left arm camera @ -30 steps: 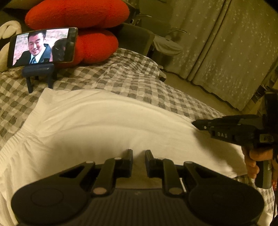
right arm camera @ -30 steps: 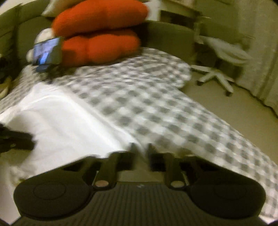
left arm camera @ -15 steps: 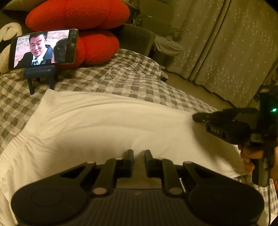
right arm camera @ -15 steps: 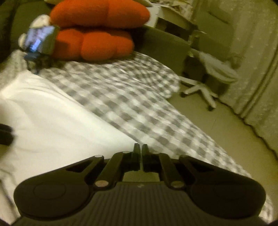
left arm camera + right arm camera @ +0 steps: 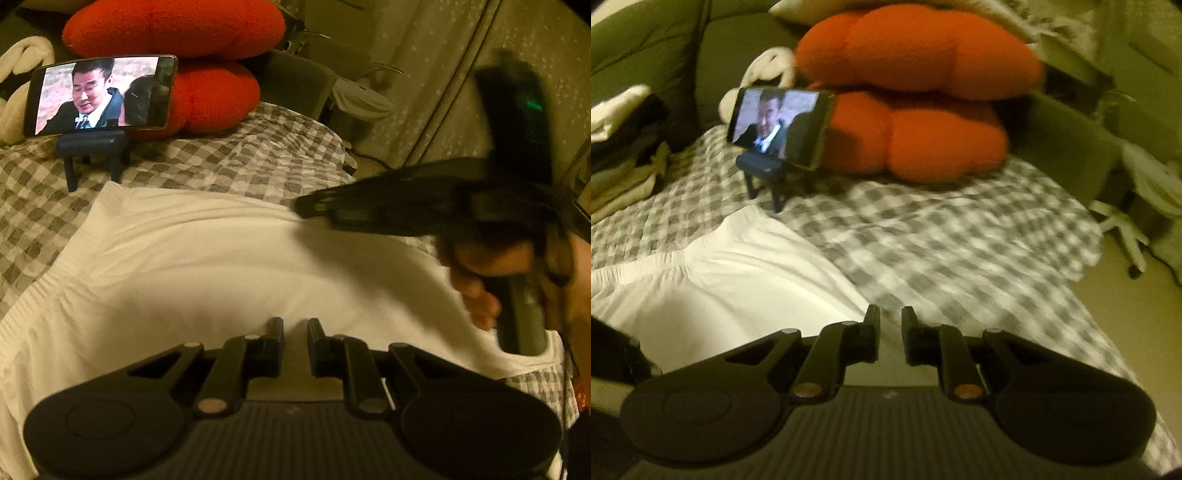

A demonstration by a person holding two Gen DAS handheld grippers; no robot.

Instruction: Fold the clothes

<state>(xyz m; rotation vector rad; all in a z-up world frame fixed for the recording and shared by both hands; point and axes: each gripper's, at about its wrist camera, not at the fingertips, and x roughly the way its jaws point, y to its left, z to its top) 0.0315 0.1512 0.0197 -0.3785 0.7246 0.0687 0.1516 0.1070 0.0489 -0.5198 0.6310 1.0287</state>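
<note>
Landmark: a phone [image 5: 98, 95] on a small dark stand [image 5: 92, 149], its screen lit with a video, stood on the grey-and-white checked bedspread [image 5: 229, 158].
Garment: a white garment [image 5: 221, 280] with a ribbed band along one edge lay spread flat on the bedspread, on the near side of the phone, its far corner just short of the stand's legs.
Left gripper: the left gripper [image 5: 294, 328] hung low over the near part of the garment, well on the near side of the phone; its jaws stood a narrow gap apart with nothing between them.
Right gripper: the right gripper [image 5: 890, 317] was over the garment's right edge, to the right of the phone and nearer; its jaws were opening, a narrow gap so far, and no cloth was between them.
Right hand: a hand [image 5: 491, 273] gripped the handle of that gripper, blurred, over the garment's right end.
Cushions: two red plush cushions [image 5: 916, 96] were stacked directly behind the phone.
Other cloth: a pile of pale folded cloth [image 5: 620, 155] sat to the left of the phone.
Beyond the bed: an office chair [image 5: 1145, 199] stood on the floor, far right of the phone, in front of pale curtains [image 5: 461, 74].
</note>
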